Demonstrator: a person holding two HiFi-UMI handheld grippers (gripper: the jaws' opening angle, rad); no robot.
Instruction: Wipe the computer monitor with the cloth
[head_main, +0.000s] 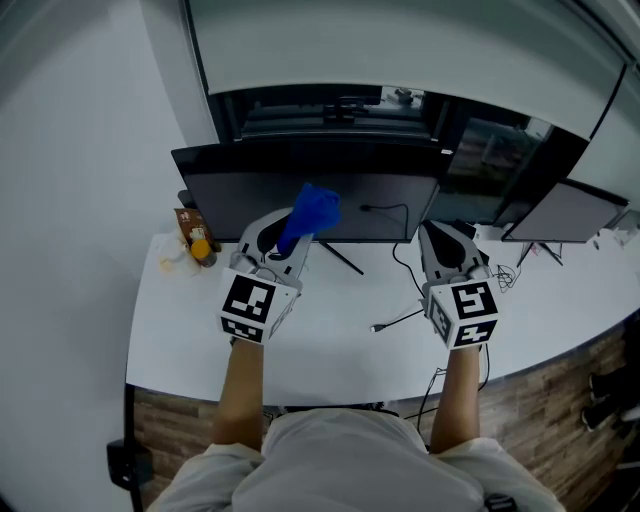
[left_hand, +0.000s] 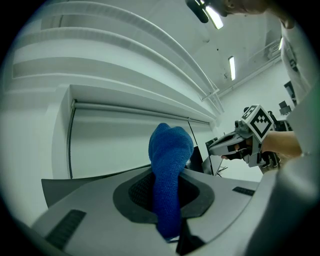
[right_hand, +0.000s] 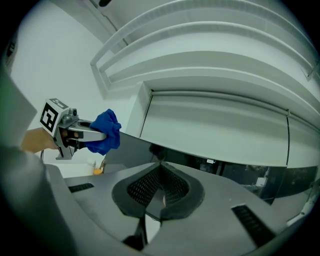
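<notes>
The left gripper (head_main: 285, 245) pinched the cloth (head_main: 312, 212), bunched outward to reach the monitor (head_main: 380, 205). The right gripper (head_main: 438, 238), closed and empty, hung alongside

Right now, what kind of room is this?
Probably an office. A wide black flat computer monitor stands on a white curved desk, a second dark monitor sits to its right, and loose black cables trail across the desktop.
</notes>
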